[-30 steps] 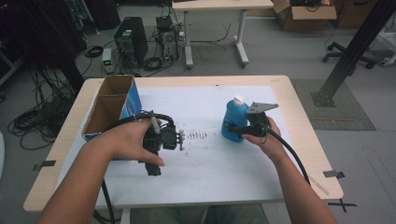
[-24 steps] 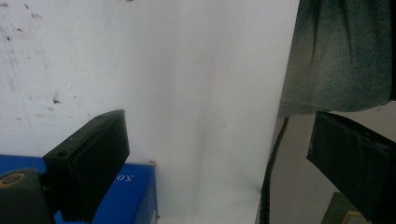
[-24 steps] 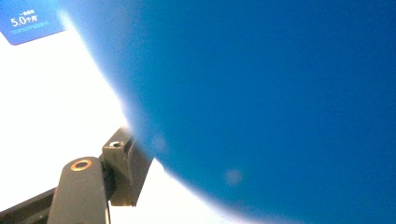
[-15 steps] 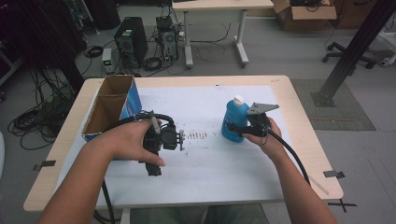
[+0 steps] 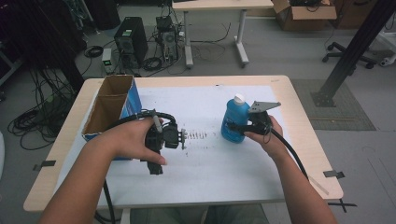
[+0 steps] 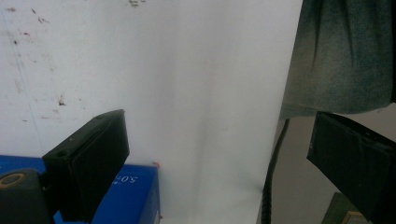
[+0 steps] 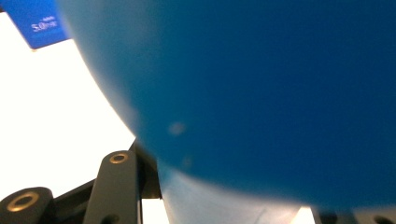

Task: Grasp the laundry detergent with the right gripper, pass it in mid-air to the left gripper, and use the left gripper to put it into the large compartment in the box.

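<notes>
The open cardboard box (image 5: 108, 108) is parked at the far left of the white sheet (image 5: 210, 163), its inside too shadowed to read. Just right of the box, the left gripper (image 5: 152, 169) is held low over the sheet, mostly buried under the left hand (image 5: 133, 140); its jaws are seen spread wide with nothing between them in the left gripper view. A wide bare stretch of sheet is left between that gripper and the blue bottle (image 5: 233, 119). The bottle stands upright well right of the box, clamped by the right gripper (image 5: 232, 126), so close that its surface is just a blur in the right gripper view. Right of it, the sheet's edge is close.
</notes>
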Demonstrator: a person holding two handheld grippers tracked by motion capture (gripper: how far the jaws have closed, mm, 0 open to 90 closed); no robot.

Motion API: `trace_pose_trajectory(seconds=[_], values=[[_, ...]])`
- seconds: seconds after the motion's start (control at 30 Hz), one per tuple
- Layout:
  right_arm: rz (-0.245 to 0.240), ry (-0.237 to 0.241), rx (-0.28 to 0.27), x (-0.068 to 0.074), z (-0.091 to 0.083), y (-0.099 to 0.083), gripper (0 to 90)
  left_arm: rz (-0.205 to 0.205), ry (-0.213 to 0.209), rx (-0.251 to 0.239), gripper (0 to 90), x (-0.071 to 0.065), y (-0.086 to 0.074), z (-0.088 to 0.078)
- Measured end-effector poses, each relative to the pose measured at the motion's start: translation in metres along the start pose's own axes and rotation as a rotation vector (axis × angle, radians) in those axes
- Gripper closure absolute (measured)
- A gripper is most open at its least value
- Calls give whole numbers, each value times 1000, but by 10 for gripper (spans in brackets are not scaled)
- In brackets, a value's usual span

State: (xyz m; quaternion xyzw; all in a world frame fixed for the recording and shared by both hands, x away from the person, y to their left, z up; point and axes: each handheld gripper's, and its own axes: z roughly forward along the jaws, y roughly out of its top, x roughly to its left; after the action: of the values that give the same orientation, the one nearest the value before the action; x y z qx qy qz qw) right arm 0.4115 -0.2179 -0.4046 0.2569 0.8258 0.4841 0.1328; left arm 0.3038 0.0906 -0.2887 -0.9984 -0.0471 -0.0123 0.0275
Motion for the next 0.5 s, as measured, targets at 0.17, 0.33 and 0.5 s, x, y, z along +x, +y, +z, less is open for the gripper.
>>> trace_pose_trajectory(seconds=[0.17,0.33,0.5], values=[[-49,51,-2,4,-18,17,469,2,5,-2,57,3,4,-5],[-111,111,23,11,-33,30,467,-6,16,-10,56,7,6,-13],[-161,180,30,20,-45,36,464,-8,21,-16,56,9,7,-19]])
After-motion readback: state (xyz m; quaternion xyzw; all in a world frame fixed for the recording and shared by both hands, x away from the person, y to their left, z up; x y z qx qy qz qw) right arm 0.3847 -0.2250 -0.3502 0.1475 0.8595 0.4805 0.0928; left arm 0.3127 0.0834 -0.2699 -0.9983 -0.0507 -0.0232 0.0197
